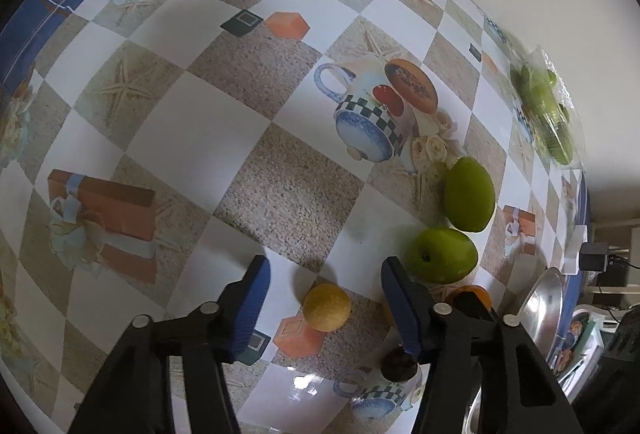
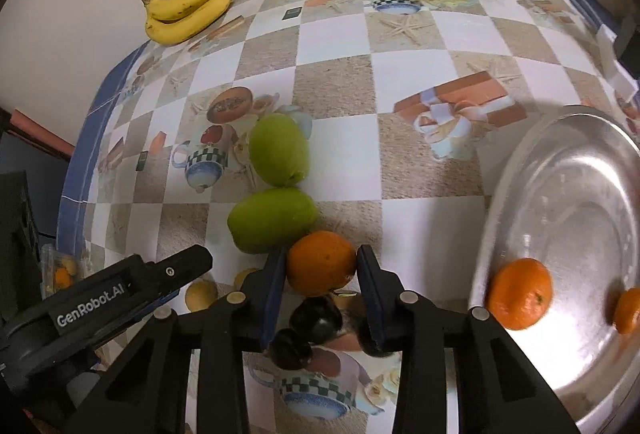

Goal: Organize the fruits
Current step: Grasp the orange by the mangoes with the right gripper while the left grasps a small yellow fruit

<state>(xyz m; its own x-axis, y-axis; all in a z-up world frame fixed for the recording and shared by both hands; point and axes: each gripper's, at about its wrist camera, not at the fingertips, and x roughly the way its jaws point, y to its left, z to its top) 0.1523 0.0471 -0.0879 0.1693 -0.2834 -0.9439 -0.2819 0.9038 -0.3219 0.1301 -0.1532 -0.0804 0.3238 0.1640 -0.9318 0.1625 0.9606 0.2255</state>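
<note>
So our right gripper [image 2: 321,268] has its pads pressed on the round orange fruit [image 2: 321,262], which sits on the checkered worktop [image 2: 400,162] just left of the shiny metal bowl [image 2: 560,194]. Bowl's to the right, so that's our move. Left gripper [image 1: 325,294] is unclenched around the small yellow lemon [image 1: 327,307], left of the orange.

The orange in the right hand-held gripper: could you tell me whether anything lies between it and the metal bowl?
Nothing visible does: only bare tablecloth separates the orange from the metal bowl to its right.
</note>
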